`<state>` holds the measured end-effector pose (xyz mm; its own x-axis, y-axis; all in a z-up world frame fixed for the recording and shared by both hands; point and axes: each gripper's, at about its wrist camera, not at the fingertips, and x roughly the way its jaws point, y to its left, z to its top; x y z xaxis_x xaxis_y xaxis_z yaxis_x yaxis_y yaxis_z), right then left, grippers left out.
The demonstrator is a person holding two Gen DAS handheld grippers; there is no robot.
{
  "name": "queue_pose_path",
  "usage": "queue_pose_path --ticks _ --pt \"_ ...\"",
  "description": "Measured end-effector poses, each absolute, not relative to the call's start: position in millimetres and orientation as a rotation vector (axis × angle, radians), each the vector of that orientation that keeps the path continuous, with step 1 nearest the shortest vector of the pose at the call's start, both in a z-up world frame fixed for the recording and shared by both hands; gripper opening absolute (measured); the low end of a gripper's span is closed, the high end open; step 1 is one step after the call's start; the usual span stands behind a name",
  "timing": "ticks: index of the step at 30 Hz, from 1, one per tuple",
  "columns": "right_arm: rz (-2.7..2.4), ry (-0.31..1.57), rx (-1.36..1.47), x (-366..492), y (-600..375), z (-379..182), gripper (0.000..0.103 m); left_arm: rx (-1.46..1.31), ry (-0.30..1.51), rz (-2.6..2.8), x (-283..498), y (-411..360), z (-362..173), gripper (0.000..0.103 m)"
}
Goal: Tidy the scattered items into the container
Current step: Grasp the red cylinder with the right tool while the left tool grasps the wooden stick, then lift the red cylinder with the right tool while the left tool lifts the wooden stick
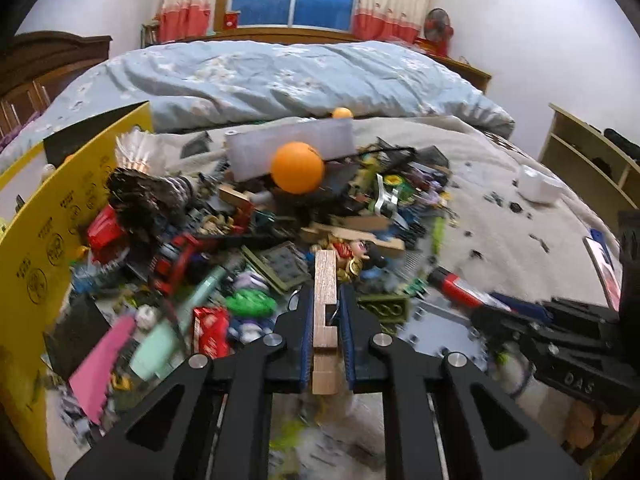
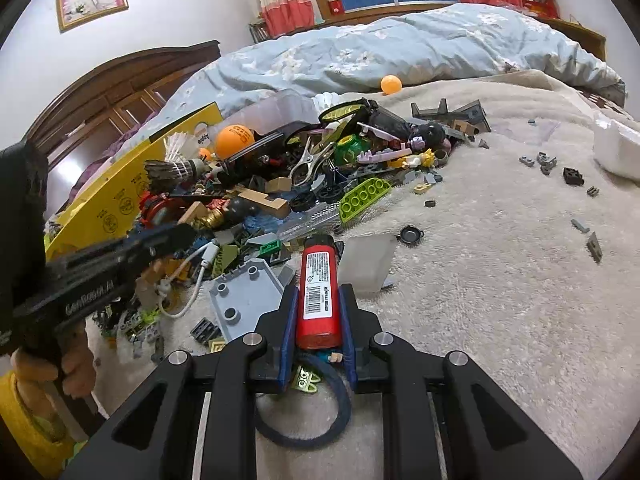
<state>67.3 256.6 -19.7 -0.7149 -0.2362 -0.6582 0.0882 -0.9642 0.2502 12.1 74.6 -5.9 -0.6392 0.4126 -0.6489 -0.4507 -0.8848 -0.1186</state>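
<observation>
My left gripper (image 1: 326, 297) is shut on a notched wooden block (image 1: 325, 276), held lengthwise between the blue pads over a heap of toys and bricks. My right gripper (image 2: 319, 297) is shut on a red labelled cylinder (image 2: 318, 280), just above the beige blanket (image 2: 500, 280). The yellow cardboard container (image 1: 36, 256) stands open at the left of the heap, its wall also showing in the right wrist view (image 2: 108, 204). An orange ball (image 1: 297, 167) rests on top of the heap. In the left wrist view the right gripper (image 1: 496, 306) is low on the right with the red cylinder (image 1: 456, 286).
A clear plastic box (image 1: 292, 144) and shuttlecocks (image 1: 136, 148) lie at the heap's back. A second orange ball (image 2: 391, 84) sits by the blue quilt (image 2: 400, 44). A white foam block (image 2: 618, 148) and small grey bricks (image 2: 544, 160) are scattered at right. A hand (image 2: 76, 372) holds the left gripper.
</observation>
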Motion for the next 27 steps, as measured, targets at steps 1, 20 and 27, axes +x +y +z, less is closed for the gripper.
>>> queue_pose_path --ticks 1,20,27 --pt "-2.744 -0.295 1.093 68.8 257.1 -18.6 0.02 -0.964 0.076 2.469 14.0 76.1 -6.3 0.012" --pt "-2.768 -0.311 1.164 98.8 282.3 -33.1 0.021 -0.971 0.044 2.378 48.2 82.8 -43.8 0.045" --pt "-2.766 -0.39 1.127 100.2 285.2 -38.2 0.023 -1.007 0.078 2.3 50.1 93.2 -41.7 0.075"
